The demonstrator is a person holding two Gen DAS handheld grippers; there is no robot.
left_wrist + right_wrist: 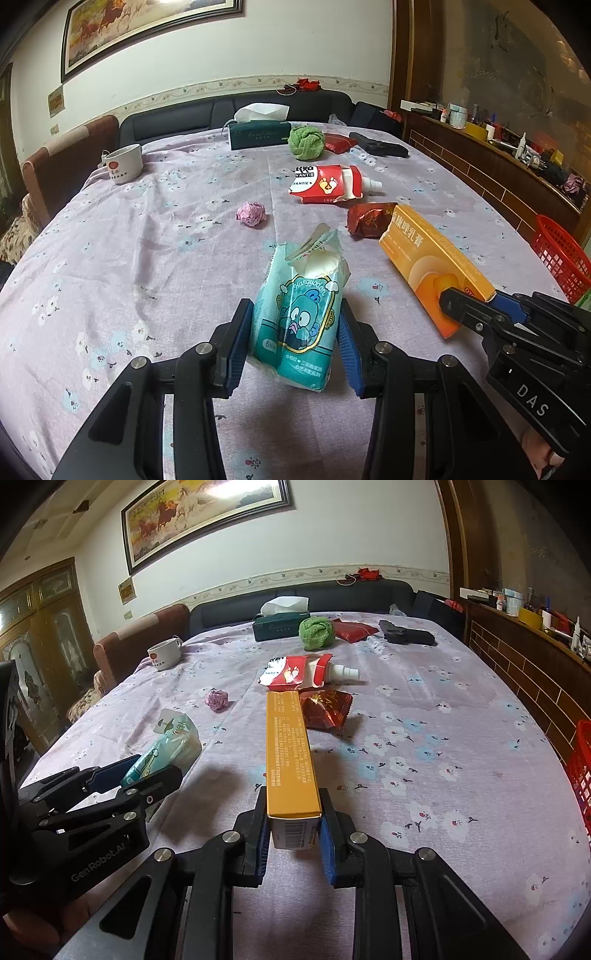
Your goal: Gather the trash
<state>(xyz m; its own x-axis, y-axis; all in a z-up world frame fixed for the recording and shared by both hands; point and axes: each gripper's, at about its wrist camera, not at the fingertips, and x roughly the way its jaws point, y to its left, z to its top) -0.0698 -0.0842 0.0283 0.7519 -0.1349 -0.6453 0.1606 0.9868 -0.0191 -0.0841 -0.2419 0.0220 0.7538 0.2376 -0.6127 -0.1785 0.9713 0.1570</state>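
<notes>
Left gripper jaws closed on teal tissue pack above the worktop, right gripper jaws clamped on orange box, red basket at the right edge

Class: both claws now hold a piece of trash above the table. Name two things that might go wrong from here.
1. The right claw pinches only one end of the long orange box; it may pivot or slip.
2. The red basket sits at the table's far right edge; the left claw, carrying the teal tissue pack, may collide with the right one.
</notes>
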